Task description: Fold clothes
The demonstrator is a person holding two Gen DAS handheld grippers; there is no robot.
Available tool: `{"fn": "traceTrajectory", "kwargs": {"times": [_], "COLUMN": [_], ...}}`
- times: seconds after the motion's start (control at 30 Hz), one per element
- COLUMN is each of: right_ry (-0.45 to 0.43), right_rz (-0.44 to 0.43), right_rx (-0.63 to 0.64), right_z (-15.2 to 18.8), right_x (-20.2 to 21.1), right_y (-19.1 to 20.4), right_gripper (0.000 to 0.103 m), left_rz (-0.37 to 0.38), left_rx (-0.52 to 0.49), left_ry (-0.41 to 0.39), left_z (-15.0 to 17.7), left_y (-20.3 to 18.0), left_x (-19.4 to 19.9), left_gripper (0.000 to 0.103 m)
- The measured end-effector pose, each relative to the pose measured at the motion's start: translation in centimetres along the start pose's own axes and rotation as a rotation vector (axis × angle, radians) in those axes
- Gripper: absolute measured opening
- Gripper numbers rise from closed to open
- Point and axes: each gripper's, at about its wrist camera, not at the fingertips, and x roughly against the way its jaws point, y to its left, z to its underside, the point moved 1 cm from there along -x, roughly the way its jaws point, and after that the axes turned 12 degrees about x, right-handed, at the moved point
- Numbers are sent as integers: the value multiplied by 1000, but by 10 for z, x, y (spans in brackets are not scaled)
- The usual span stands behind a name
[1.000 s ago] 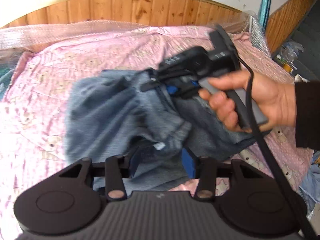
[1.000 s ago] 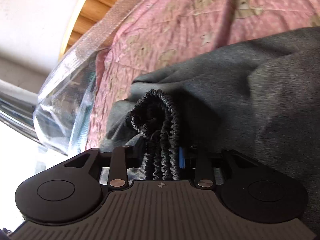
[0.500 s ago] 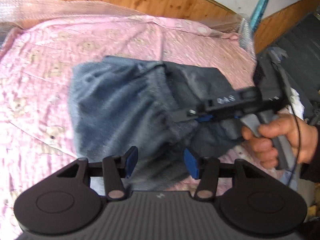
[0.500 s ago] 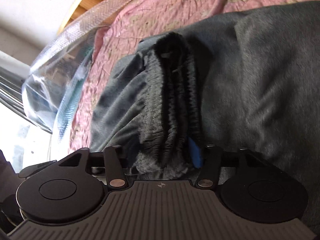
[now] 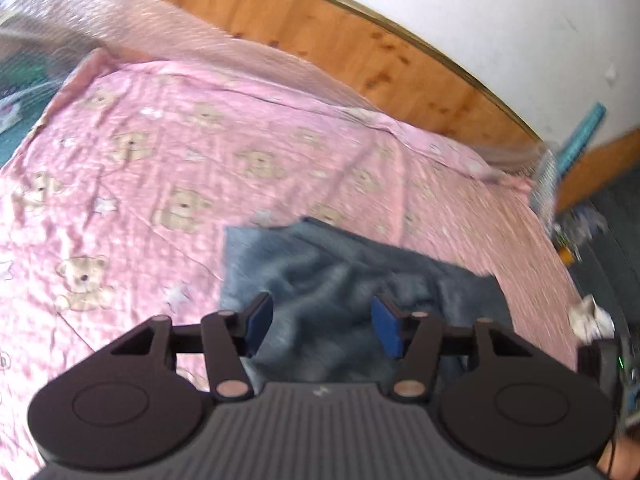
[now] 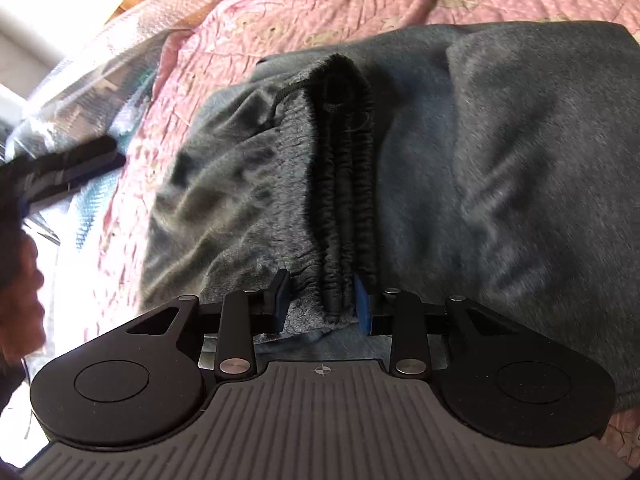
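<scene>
A grey-blue fleece garment (image 5: 340,280) lies rumpled on the pink bear-print bedspread (image 5: 200,152). My left gripper (image 5: 322,328) hovers over its near part with jaws opening and nothing between the pads. In the right wrist view the garment (image 6: 500,160) fills the frame. Its dark elastic waistband (image 6: 348,184) runs straight into my right gripper (image 6: 322,304), whose jaws are closing with the pads pressed on the band and the fleece beside it. The left gripper (image 6: 68,164) and a hand (image 6: 20,280) show at that view's left edge.
A wooden headboard (image 5: 320,28) and a roll of bubble wrap (image 5: 120,20) border the bed's far side. Clutter sits on the dark floor (image 5: 580,232) past the right edge, and a white crumpled thing (image 5: 592,316) lies near the bed's corner.
My left gripper has swung away and rolled, and the right gripper with its hand has left its view. The right jaws widened, then narrowed on the waistband; more of the band now shows.
</scene>
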Motion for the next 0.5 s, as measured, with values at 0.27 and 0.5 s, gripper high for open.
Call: {"fn": "traceTrajectory", "kwargs": {"times": [0.27, 0.5], "right_ry": [-124, -115], "right_rz": [105, 55], "right_rx": [141, 418], "right_z": [-49, -145], "right_x": [51, 17], "right_y": [9, 81], "right_gripper": [51, 64], "left_rz": [-40, -43], "left_rx": [146, 241], "left_ry": [-5, 16], "left_z": [16, 66], "left_y": [33, 37], "left_x": [19, 10], "left_gripper": [59, 59]}}
